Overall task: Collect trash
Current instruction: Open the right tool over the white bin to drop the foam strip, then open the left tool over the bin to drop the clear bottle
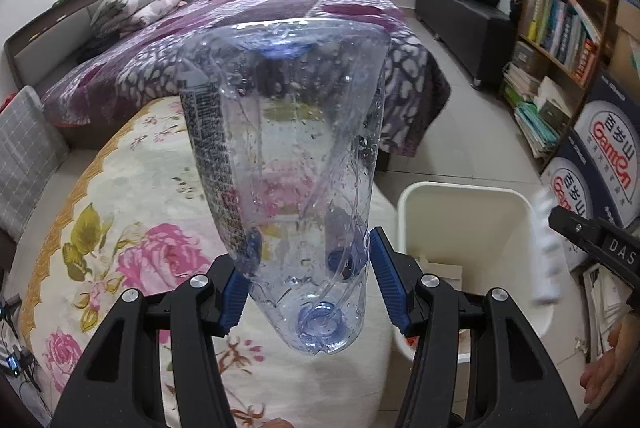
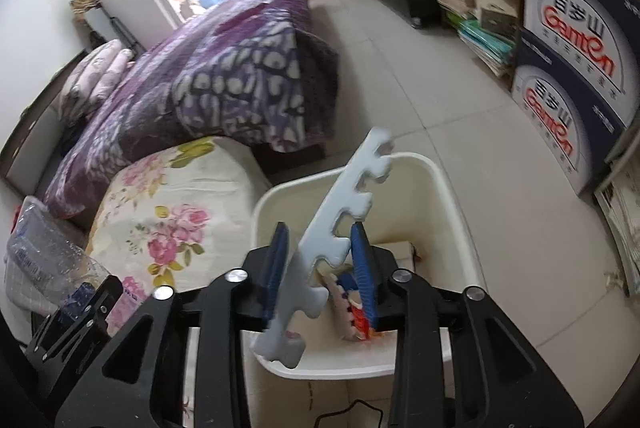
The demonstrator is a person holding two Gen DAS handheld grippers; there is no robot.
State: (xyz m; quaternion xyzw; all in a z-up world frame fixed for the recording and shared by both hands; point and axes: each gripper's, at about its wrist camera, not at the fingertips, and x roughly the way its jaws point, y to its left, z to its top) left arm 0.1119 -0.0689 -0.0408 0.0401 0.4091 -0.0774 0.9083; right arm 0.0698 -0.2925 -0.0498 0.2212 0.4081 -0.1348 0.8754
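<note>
Trash recorded in two pieces, neither yet binned. Observed first: a crushed clear plastic bottle, wet inside, blue cap at the far end, base nearest the camera. Found clamped near its base in the left gripper, both blue pads bearing on its sides, body projecting forward and up from the jaws. Positioned over the floral bedcover, beside the white bin and not above its opening.

Observed second: a white foam strip with notched edges, standing tilted between the jaws of the right gripper. Jaws noted as parted; strip close against the one pad, clear of the other, so judged loose, not gripped. Outline blurred. Located directly above the bin mouth, lower end near the front rim.

Inside the bin: a red and blue scrap and some pale paper or card, taken as items already collected. Exact nature too indistinct to state.

Progress assessed as well under way. Remaining, by judgement: strip to drop fully into the bin; bottle to be carried sideways over the opening and released. No further loose rubbish identified on the bedcover or the floor within either view, though much hidden behind bottle and jaws.
</note>
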